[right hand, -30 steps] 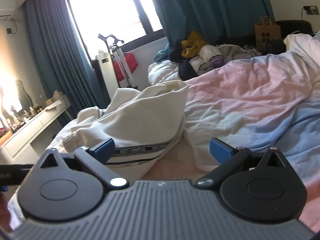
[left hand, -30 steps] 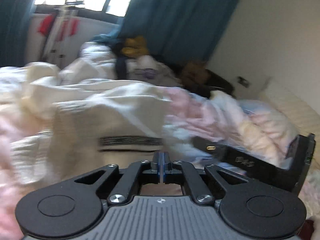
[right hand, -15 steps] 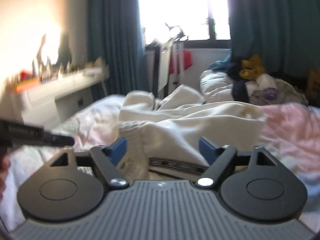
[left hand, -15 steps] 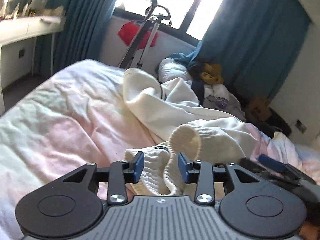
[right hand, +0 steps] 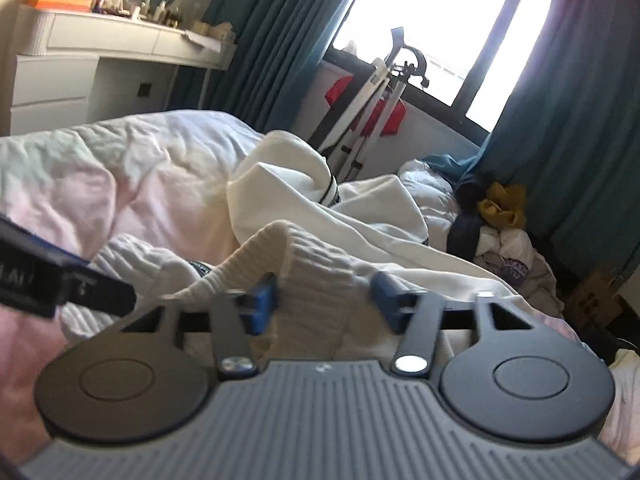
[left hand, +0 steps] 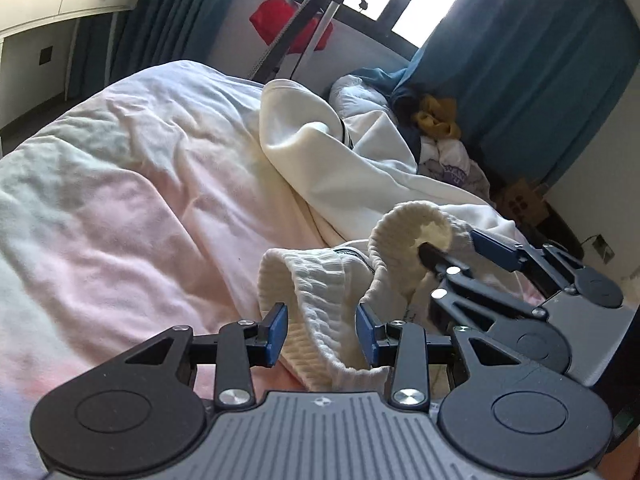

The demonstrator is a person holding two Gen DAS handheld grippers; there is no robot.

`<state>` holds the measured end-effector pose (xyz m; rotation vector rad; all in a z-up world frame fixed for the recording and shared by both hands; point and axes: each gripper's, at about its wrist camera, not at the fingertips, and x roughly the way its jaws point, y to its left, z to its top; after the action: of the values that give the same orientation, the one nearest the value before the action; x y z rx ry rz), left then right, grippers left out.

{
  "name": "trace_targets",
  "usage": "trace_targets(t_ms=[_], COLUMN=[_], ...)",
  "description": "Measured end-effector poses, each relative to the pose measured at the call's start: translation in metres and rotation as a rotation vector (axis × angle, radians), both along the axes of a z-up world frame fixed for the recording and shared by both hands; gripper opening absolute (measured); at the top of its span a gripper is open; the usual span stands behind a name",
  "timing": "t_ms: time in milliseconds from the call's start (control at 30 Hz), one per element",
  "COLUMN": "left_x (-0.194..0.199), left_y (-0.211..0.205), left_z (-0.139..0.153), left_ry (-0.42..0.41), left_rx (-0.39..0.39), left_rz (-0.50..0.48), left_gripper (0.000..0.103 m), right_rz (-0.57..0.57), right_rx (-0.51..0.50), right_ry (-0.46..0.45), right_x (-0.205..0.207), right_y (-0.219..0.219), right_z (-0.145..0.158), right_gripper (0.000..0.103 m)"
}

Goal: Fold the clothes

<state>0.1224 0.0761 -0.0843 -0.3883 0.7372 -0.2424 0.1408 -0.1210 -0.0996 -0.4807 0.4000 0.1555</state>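
**Both grippers now at the ribbed hem**

Our left gripper [left hand: 322, 334] and right gripper [right hand: 324, 300], jaws apart, now straddle the cream sweatshirt's [left hand: 360, 176] ribbed hem on the pink duvet [left hand: 120, 200]; half a second ago the right hovered short.

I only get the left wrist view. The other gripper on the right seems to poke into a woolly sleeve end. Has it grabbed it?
Observer: Not yet. The right wrist view shows the right gripper open, with the ribbed cuff standing between its blue pads.
Operator: What's on that white desk by the curtain?
Observer: The white dresser carries small bottles and an orange box.
Operator: Does that camera see my gripper?
Observer: Only one black finger of the left gripper, at the picture's left edge, in front of the ribbed hem.
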Motion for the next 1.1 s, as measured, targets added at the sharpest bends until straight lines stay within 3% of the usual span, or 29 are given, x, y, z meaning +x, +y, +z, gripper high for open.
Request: trace_targets(t_ms=[67,233,400,733,900,1100], left_x=[-0.002,-0.011,-0.024,-0.039,-0.046,-0.035], left_y=[0.001,-0.002,-0.004,0.000,-0.001,0.002], left_z=[0.002,0.012,0.022,0.021,0.021,0.004], left_ry=[-0.009,-0.051,-0.097,-0.062,-0.067,-0.010], left_rx=[-0.003,0.016,-0.004,-0.189,-0.274,-0.352], left_rz=[0.006,-0.004,-0.030,-0.062,-0.070,-0.051], left_gripper=[0.040,0.040,0.042,0.045,0.046,0.048], right_rz=[-0.036,-0.185,-0.339,-0.465,-0.435,-0.404], right_rx=[0.018,0.053,0.149,0.730,0.662,0.753], right_ry=[-0.014,-0.059,0.016,0.209,0.192,0.134], right_x=[-0.006,-0.034,-0.067,-0.131,-0.131,-0.129], right_y=[-0.007,-0.047,-0.109,-0.203,-0.190,-0.198], right_z=[0.007,0.026,0.024,-0.007,-0.009,-0.008], right_gripper=[0.046,0.030,0.028,0.030,0.031,0.032])
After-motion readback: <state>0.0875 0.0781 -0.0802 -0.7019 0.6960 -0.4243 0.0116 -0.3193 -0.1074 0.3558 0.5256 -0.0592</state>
